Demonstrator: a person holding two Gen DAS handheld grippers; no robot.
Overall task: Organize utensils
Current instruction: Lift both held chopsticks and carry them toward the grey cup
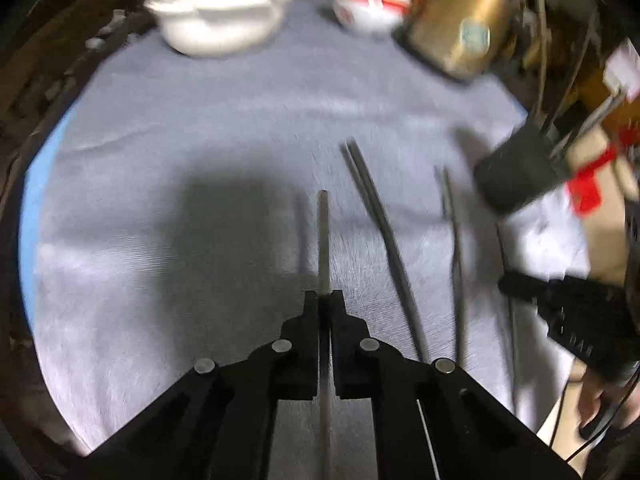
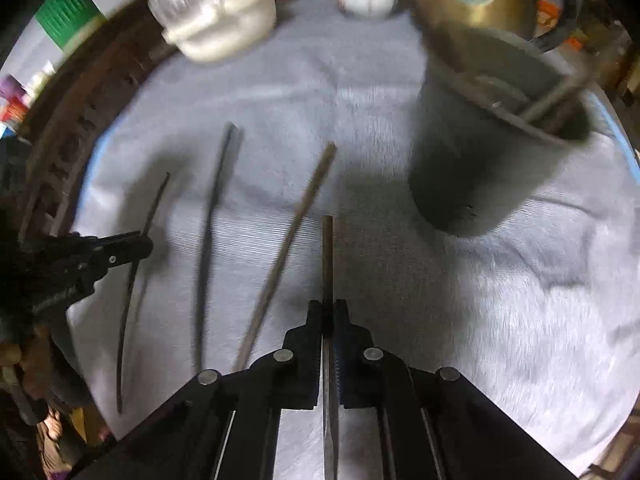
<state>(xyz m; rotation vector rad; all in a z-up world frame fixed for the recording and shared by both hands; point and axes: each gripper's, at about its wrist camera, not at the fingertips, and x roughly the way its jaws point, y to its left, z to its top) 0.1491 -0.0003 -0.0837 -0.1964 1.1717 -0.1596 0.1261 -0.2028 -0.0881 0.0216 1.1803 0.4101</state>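
Note:
My left gripper (image 1: 324, 300) is shut on a thin grey chopstick (image 1: 323, 236) that points forward over the grey cloth (image 1: 200, 140). In the right wrist view, the left gripper (image 2: 145, 245) shows at the left edge, clamped on that stick (image 2: 132, 292). My right gripper (image 2: 328, 312) is shut on a dark chopstick (image 2: 327, 252). It shows in the left wrist view as the right gripper (image 1: 507, 284). On the cloth between them lie a brownish chopstick (image 2: 292, 236) and a dark pair (image 2: 209, 220). A dark grey holder cup (image 2: 480, 160) stands at the right with several utensils in it.
Along the far edge of the cloth stand a white pot with a glass lid (image 1: 216, 20), a red-and-white bowl (image 1: 372, 2) and a brass-coloured container (image 1: 460, 28). A dark carved table rim (image 2: 80, 112) borders the left side. A person's hand (image 2: 24, 364) shows at the lower left.

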